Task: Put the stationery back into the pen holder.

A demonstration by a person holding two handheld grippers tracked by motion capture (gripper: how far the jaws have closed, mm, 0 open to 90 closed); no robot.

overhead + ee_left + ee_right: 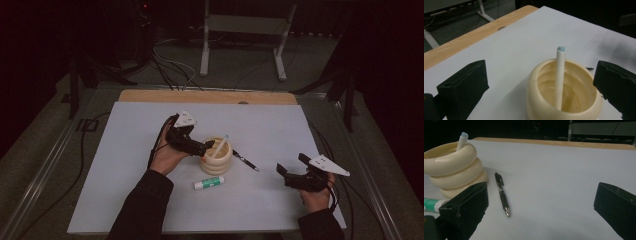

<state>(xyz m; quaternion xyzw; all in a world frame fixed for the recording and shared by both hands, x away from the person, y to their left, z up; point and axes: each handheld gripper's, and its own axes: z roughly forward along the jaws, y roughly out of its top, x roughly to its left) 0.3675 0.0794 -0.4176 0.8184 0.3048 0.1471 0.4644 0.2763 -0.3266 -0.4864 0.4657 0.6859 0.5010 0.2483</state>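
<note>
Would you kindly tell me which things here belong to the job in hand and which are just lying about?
In the job:
- cream ringed holder
- white pen standing in it
- black pen and glue stick on the white mat, probably next
- left gripper, jaws open at the holder
- right gripper, jaws open

Lying about:
- floor cables
- white frame

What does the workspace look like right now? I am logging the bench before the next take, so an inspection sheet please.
Surface: white board on a wooden table.
Job's things: cream ringed holder, upright, white pen leaning inside.
Clutter: black pen lying beside the holder; glue stick lying in front of it.
Grippers: left claw open, jaws either side of the holder, not touching; right claw open, nothing held.
Cables: black leads off the table's left.
Surroundings: dark; white frame legs behind.
</note>
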